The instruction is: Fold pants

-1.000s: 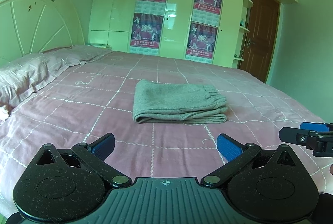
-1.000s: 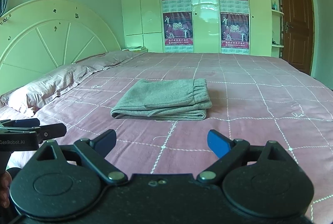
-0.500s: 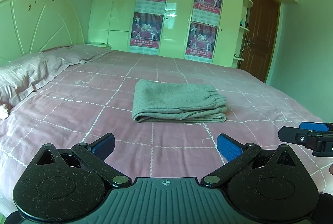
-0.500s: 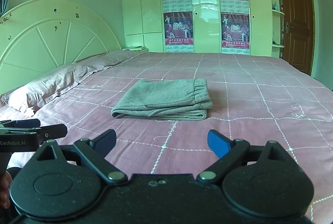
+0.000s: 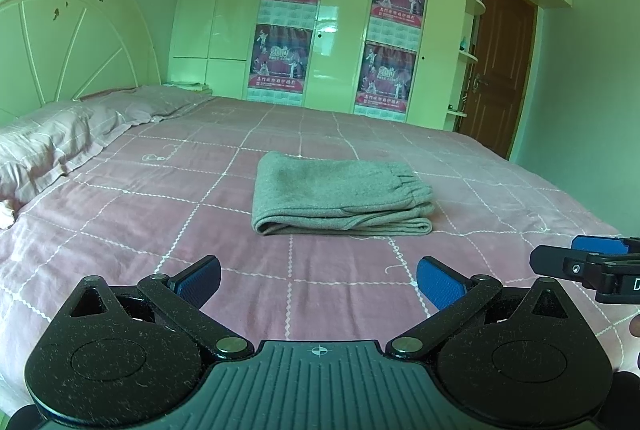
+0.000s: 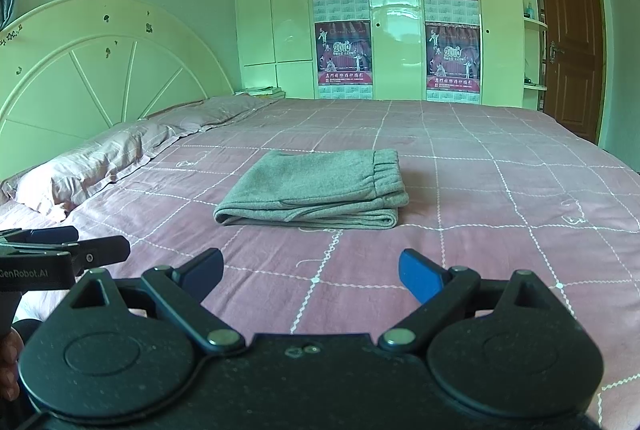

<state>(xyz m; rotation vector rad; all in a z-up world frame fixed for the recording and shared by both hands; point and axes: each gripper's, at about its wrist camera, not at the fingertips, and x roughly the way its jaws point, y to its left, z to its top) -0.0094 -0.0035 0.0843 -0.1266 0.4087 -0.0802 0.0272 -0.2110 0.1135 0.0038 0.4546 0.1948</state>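
Pants (image 5: 342,200) sit folded in a compact grey stack mid-bed, waistband end toward the bed's right edge, nearly unchanged over the last second; the views have only drifted slightly. Left gripper (image 5: 318,276) and right gripper (image 6: 310,270) both hover over the near edge of the bed (image 5: 160,214), jaws spread wide, holding nothing, well apart from the stack. Judgement: folding looks complete, with both grippers backed off and no further grasp needed unless the stack gets squared up.
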